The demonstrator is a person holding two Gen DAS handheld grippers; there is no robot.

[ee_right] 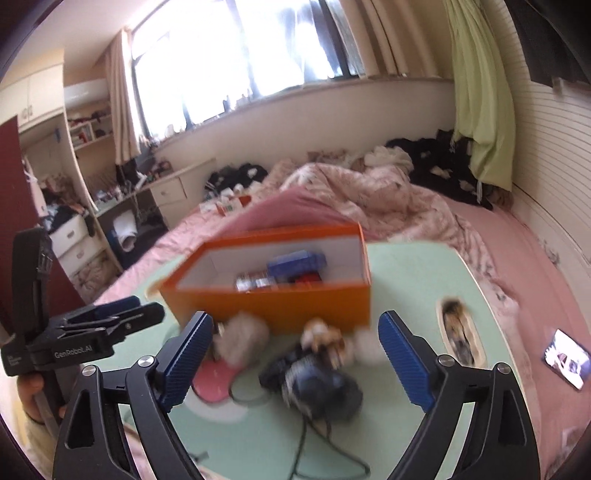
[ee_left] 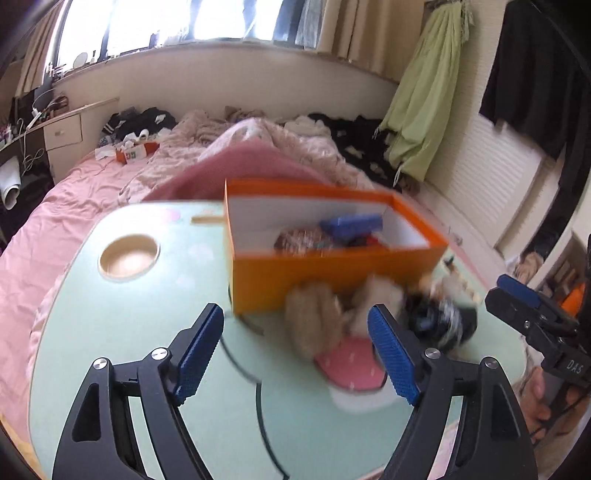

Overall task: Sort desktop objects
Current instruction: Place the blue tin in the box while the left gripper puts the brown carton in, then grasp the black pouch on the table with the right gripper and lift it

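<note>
Partly sorted: orange box point(ee_right: 273, 299), frame centre, holds several items. Beige plush point(ee_left: 314, 317), dark bundle point(ee_right: 314, 384) remain on desk point(ee_left: 147, 332) below. Left gripper point(ee_left: 295, 354) and right gripper point(ee_right: 295, 365) jaws open, empty.

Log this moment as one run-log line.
left gripper: open, empty | right gripper: open, empty | orange box: on table, holds blue item | plush pile: outside box, unsorted

daylight from window point(ee_left: 155, 22) | glare | motion blur | fisheye edge distortion
</note>
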